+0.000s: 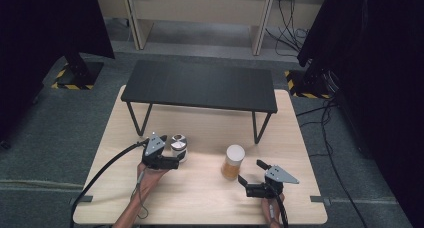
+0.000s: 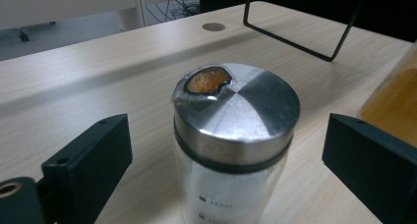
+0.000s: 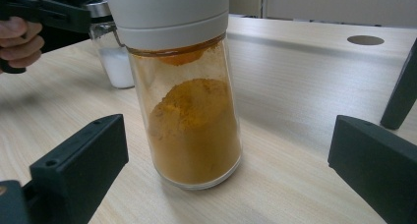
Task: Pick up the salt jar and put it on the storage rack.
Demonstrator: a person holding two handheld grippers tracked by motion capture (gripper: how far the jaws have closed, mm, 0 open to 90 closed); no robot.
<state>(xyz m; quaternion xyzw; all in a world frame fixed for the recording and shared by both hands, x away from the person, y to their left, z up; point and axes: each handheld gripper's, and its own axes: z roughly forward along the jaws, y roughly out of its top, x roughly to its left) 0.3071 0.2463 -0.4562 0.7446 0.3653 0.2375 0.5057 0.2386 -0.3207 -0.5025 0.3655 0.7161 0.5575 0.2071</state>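
Now we hold the right gripper (image 1: 248,172) spread wide, nothing gripped, just short of the orange powder jar (image 1: 233,162) on the near right of the table (image 1: 300,208). Farther left, our left gripper (image 1: 178,155), jaws apart and untouching, straddles the steel-lidded jar of white powder (image 1: 178,146). To grip well, we centre the glass below the lid (image 2: 236,118), then squeeze evenly, keeping it upright before the black shelf (image 1: 200,84).
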